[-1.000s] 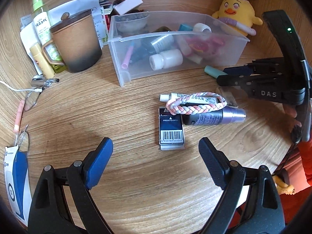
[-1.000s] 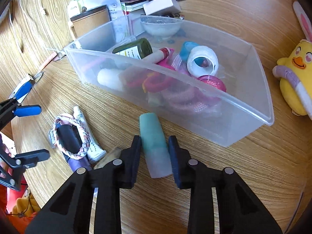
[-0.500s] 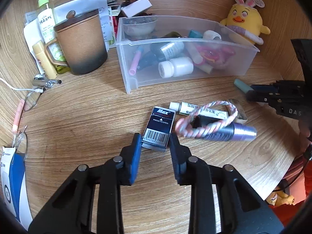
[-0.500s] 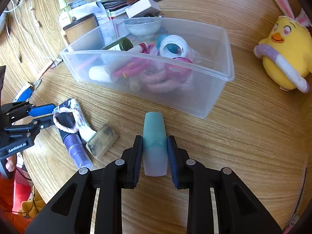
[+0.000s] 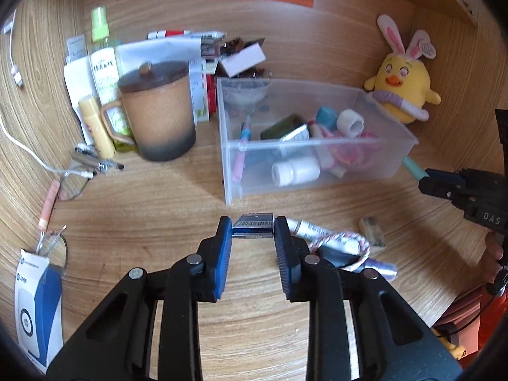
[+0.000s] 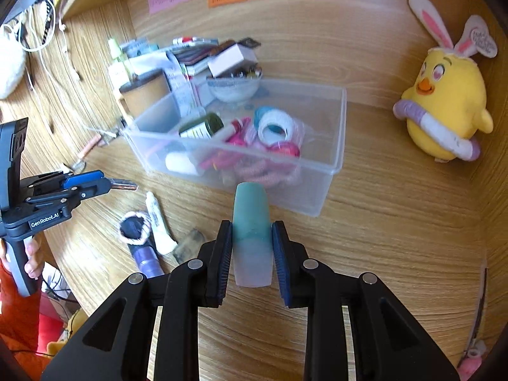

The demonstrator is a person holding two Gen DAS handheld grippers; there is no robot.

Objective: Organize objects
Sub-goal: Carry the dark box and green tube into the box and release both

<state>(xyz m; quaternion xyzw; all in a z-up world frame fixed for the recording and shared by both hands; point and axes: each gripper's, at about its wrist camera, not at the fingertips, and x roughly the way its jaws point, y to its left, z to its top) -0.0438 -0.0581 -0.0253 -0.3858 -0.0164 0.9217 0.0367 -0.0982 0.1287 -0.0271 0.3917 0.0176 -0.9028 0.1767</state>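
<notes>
My left gripper [image 5: 253,227] is shut on a small dark box with a barcode [image 5: 253,224] and holds it lifted above the desk, in front of the clear plastic bin [image 5: 317,146]. My right gripper [image 6: 252,238] is shut on a teal tube [image 6: 252,222] and holds it off the desk, just in front of the bin's near corner [image 6: 330,171]. The bin holds several small items: bottles, a tape roll, pink hair ties. On the desk lie a white tube [image 5: 306,226], a braided bracelet [image 5: 344,243] over a purple bottle [image 5: 377,268], and a small brownish block [image 5: 371,227].
A brown lidded mug [image 5: 157,114], a spray bottle [image 5: 103,60] and papers stand left of the bin. Glasses [image 5: 71,181] and a blue-white package [image 5: 35,304] lie at the left. A yellow chick plush [image 6: 444,108] sits right of the bin. A wooden wall stands behind.
My left gripper closed on the barcode box and lifted it off the desk. My right gripper raised the teal tube and drew back toward the bin's right corner.
</notes>
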